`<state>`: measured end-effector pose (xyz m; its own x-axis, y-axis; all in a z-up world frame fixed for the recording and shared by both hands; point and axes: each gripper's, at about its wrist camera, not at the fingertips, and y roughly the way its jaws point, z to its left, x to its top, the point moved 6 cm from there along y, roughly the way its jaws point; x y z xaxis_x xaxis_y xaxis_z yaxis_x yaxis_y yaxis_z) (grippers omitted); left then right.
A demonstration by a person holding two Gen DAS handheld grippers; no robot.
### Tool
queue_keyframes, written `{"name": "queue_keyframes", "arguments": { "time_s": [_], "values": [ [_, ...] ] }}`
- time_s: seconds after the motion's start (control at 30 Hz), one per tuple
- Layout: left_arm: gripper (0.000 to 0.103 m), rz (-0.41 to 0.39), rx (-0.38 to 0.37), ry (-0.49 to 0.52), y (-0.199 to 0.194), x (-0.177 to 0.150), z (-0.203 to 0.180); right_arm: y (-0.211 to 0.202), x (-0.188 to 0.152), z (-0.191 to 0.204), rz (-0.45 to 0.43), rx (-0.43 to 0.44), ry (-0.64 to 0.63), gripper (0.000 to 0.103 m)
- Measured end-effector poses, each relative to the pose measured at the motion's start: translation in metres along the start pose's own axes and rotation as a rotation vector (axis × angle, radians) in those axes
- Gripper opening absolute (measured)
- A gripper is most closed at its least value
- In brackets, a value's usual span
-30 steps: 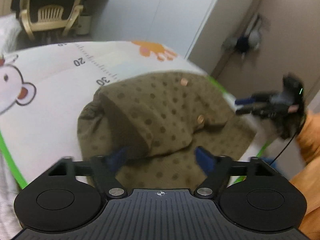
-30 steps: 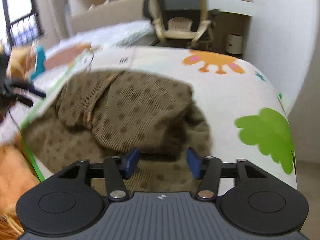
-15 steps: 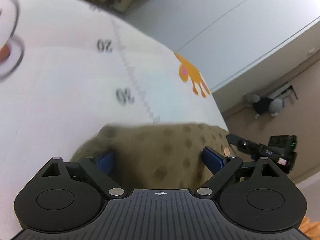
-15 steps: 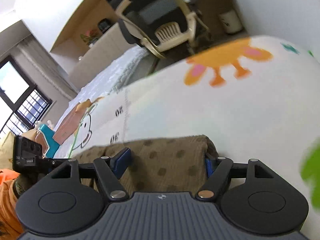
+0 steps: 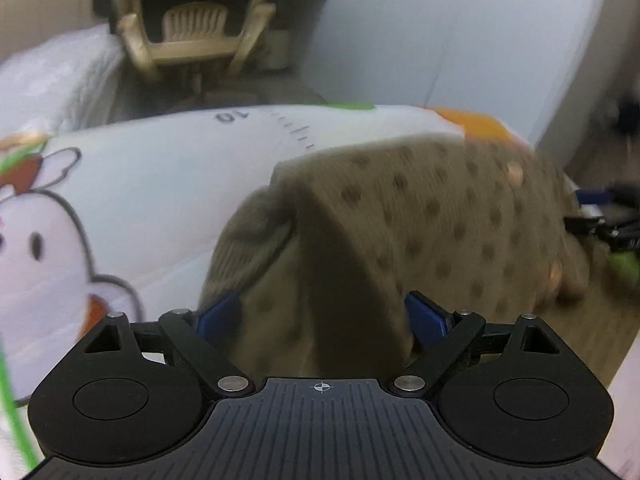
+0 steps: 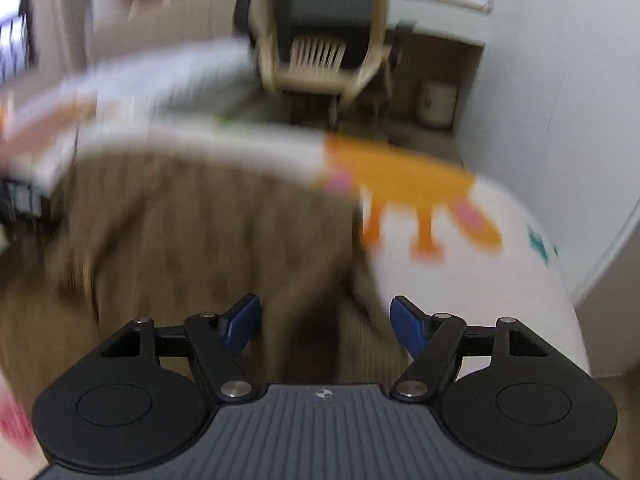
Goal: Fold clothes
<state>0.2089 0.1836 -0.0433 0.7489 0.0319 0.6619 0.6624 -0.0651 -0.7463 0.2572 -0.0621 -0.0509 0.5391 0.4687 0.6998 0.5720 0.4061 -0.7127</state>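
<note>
A brown dotted garment (image 5: 420,232) lies in a folded heap on a white cartoon-printed mat (image 5: 132,184), filling the centre and right of the left wrist view. The left hand-held gripper (image 5: 322,318) has its blue pads spread wide around a fold of cloth. In the blurred right wrist view, the right hand-held gripper (image 6: 325,322) also stands wide over the cloth. A beige chair (image 5: 192,36) sits at upper left.

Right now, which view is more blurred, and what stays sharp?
Right wrist view: heavy motion smear over the brown garment and play mat; only the right claw is crisp. Left wrist view: milder blur, garment dots readable, left claw sharp.
</note>
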Motion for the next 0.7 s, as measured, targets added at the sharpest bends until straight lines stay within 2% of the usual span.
{"name": "queue_keyframes", "arguments": {
  "time_s": [0.03,0.07,0.13,0.2,0.27,0.37,0.43,0.47,0.5,0.57,0.7],
  "values": [
    [0.094,0.001,-0.003,0.018,-0.007,-0.005,0.000,-0.010,-0.006,-0.001,-0.002,0.021,0.026,0.073],
    [0.094,-0.009,-0.039,0.005,-0.015,-0.008,0.002,-0.020,-0.012,-0.003,-0.004,0.046,0.059,0.073],
    [0.094,-0.045,-0.162,-0.071,-0.025,-0.008,0.005,-0.040,-0.013,-0.009,-0.060,0.121,0.164,0.073],
    [0.094,-0.085,-0.269,-0.151,-0.032,-0.005,0.009,-0.046,-0.006,-0.009,-0.105,0.161,0.222,0.073],
    [0.094,-0.118,-0.282,-0.186,-0.024,0.000,0.009,-0.038,0.004,-0.007,-0.142,0.168,0.237,0.073],
    [0.094,-0.134,-0.248,-0.230,-0.002,0.004,0.005,-0.008,0.015,-0.001,-0.122,0.131,0.245,0.072],
    [0.091,-0.139,-0.195,-0.232,0.007,0.007,0.000,0.011,0.017,0.003,-0.092,0.138,0.243,0.060],
    [0.081,-0.142,-0.163,-0.228,0.010,0.009,-0.002,0.015,0.017,0.006,-0.086,0.156,0.245,0.043],
    [0.051,-0.138,-0.142,-0.220,0.010,0.010,-0.006,0.011,0.019,0.010,-0.099,0.159,0.230,0.029],
    [0.017,-0.126,-0.125,-0.192,-0.004,0.014,-0.013,-0.006,0.026,0.019,-0.139,0.143,0.180,0.008],
    [0.013,-0.185,-0.154,-0.127,-0.065,0.022,-0.021,-0.071,0.035,0.027,-0.242,0.155,0.155,0.008]
  ]
}}
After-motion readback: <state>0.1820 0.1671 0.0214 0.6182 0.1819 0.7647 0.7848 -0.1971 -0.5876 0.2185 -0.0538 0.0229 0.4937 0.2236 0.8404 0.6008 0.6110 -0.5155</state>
